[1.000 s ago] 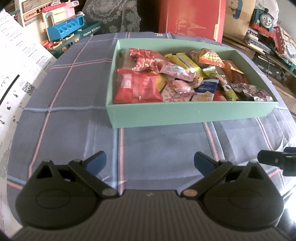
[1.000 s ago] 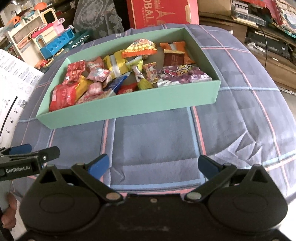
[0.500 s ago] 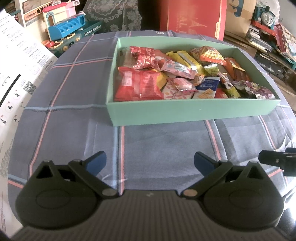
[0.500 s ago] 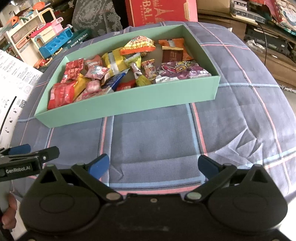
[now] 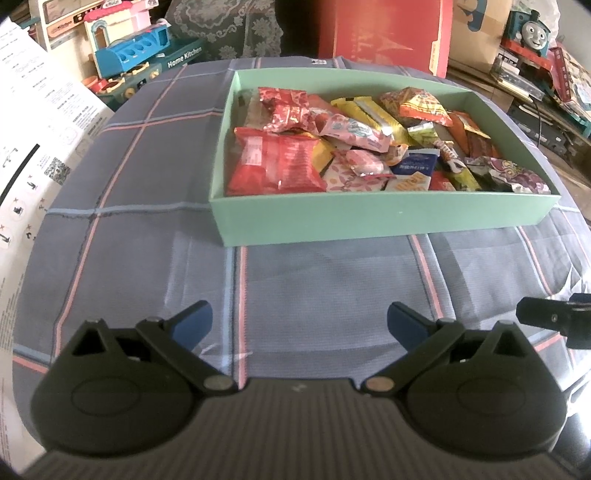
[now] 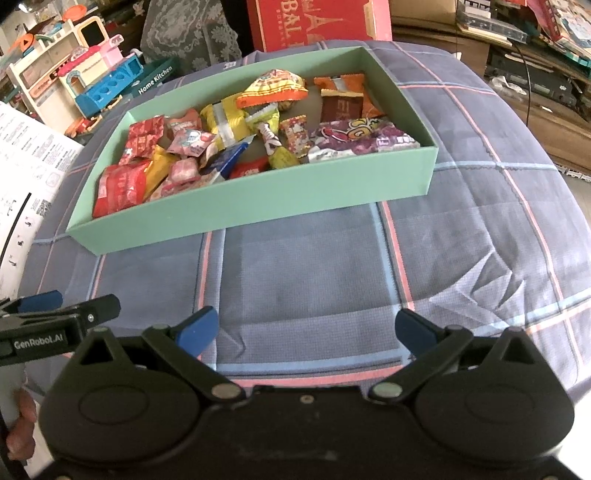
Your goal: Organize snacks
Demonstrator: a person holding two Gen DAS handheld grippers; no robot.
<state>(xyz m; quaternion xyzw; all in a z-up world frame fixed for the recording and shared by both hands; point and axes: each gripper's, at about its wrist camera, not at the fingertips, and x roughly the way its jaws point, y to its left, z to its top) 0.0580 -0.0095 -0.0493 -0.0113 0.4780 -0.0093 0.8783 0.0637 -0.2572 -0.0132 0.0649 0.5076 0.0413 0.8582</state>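
- The shallow mint-green cardboard box (image 5: 384, 218) sits on a blue-grey checked cloth with pink and pale-blue lines (image 5: 147, 229), toward the far side of the covered surface, its long near wall facing both cameras.
- It is filled with a loose heap of wrapped snacks (image 5: 354, 147), overlapping one another with no clear rows.
- At its left end lies a large red crinkled packet (image 5: 273, 162); behind that, a smaller shiny red patterned packet (image 5: 284, 110).
- Around the middle are a pink wrapped sweet (image 5: 354, 129), a yellow bar with a silver band (image 6: 225, 122) and a dark blue and white packet (image 5: 417, 166).
- At the right end lies a purple and white printed bag (image 6: 362, 136) against the near wall, with an orange and brown packet (image 6: 341, 98) behind it and a yellow-orange puffed bag (image 6: 277, 90) toward the far wall.
- The left gripper (image 5: 299, 323) is spread wide, blue-tipped fingers (image 5: 192, 325) well apart, holding nothing and hanging above bare cloth, short of the box.
- The right gripper (image 6: 306, 328) is likewise wide open and empty, over the cloth near the front edge.
- Each gripper shows at the edge of the other's view.
- Beyond the cloth: a white printed instruction sheet (image 5: 33, 122) on the left, a pastel toy kitchen set (image 6: 85, 77), a large red flat carton (image 5: 384, 35) behind the box, and a blue toy train (image 5: 528, 27) at far right.
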